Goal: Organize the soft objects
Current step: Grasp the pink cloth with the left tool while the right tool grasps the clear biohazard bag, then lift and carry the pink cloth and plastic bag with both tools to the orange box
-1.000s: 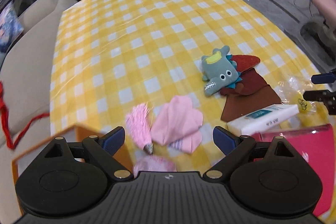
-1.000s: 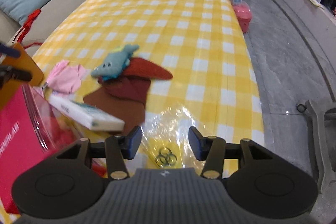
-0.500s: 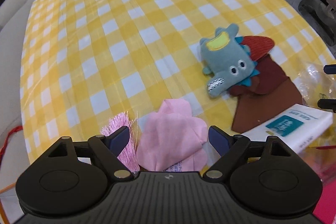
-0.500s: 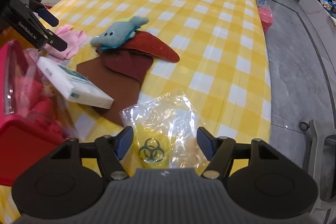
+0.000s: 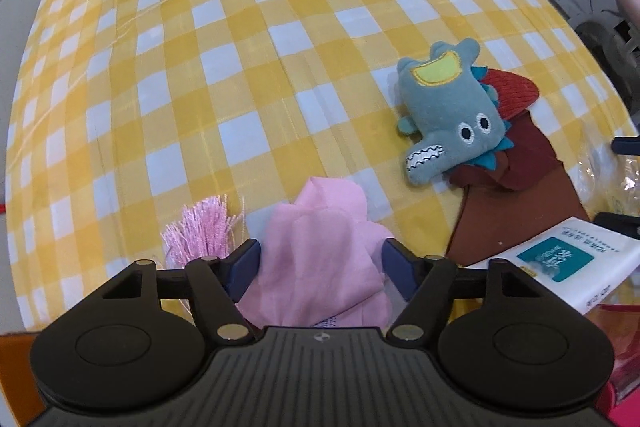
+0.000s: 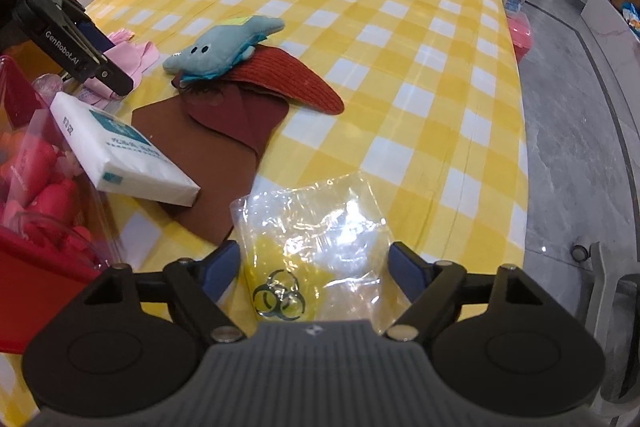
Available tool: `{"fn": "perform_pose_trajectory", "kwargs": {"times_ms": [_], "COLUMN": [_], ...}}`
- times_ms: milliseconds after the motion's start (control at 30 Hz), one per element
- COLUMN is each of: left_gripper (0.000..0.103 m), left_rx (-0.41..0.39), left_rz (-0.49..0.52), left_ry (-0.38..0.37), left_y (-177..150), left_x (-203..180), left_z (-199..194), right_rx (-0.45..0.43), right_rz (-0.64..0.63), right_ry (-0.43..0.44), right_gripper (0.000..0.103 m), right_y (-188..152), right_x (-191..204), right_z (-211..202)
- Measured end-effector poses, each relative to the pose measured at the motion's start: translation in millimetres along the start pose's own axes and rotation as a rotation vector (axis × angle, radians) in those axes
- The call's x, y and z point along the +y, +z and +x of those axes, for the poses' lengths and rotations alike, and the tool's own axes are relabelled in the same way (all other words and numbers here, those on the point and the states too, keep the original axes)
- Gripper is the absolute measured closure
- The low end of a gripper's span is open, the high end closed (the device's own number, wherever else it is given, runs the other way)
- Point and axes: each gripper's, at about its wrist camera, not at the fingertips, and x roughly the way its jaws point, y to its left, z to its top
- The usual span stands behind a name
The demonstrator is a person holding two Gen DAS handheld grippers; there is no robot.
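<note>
My left gripper is open, its fingers on either side of a folded pink cloth lying on the yellow checked table. A pink tassel lies just left of the cloth. A grey-blue plush toy rests on dark red and brown fabric pieces. My right gripper is open, its fingers on either side of a clear plastic bag with a yellow biohazard mark. The right wrist view also shows the plush, the cloth and the left gripper.
A white tissue pack leans on the brown fabric; it also shows in the left wrist view. A red box with pink items stands at the near left. An orange box edge sits below left. The table's right edge drops to the floor.
My left gripper has moved down and forward onto the pink cloth, which now sits between its fingers. My right gripper has closed in on the plastic bag, which now lies between its fingers.
</note>
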Motion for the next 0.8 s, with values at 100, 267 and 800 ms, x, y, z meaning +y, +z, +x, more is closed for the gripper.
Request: {"fn": "perform_pose_trajectory", "kwargs": {"times_ms": [100,267,800], "left_gripper": [0.042,0.078,0.095], "left_rx": [-0.001,0.005,-0.032], "left_rz": [0.004,-0.009,0.046], "left_ry": [0.002,0.004,0.045], "left_y": [0.0,0.5,-0.2], "left_x": [-1.0,3.4,-14.0], "left_z": [-2.3,-7.6,-48.4], "right_rx": [-0.011,-0.025,-0.067], "right_rz": [0.002,0.018,0.096], "right_ry": [-0.005,-0.012,-0.007], "right_gripper": [0.043,0.087,0.103], "right_y": [1.4,3.1,11.6], "right_x": [-1.2,-5.6,-15.2], "right_z": [-1.8,-6.0,-33.4]}}
